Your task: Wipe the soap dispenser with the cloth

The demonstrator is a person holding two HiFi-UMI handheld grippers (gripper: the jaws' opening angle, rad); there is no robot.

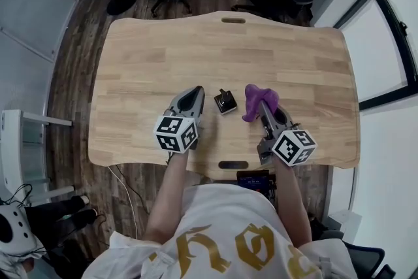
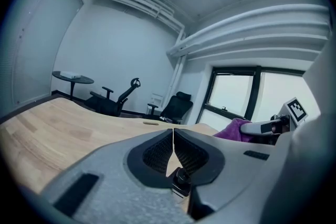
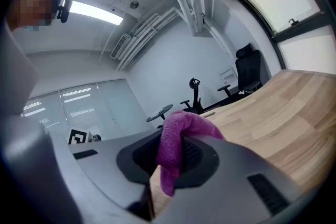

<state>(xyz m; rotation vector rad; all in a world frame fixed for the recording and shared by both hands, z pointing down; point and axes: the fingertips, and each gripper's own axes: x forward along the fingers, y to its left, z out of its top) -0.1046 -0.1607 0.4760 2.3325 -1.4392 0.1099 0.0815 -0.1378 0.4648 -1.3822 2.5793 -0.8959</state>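
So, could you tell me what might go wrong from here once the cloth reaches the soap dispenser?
1. The small soap dispenser sits free on the table. The left gripper is shut beside it and holds nothing, so a wipe may well tip it or push it away.
2. The right gripper pinches only a fold of the purple cloth. The rest bunches over the jaws, so it might slip out under rubbing.

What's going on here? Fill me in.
A person sits at a wooden table with a gripper in each hand. The right gripper has its jaws clamped on a purple cloth. The left gripper has its jaws shut on nothing. The dispenser stands on the table between them, apparently untouched; wiping has not begun.
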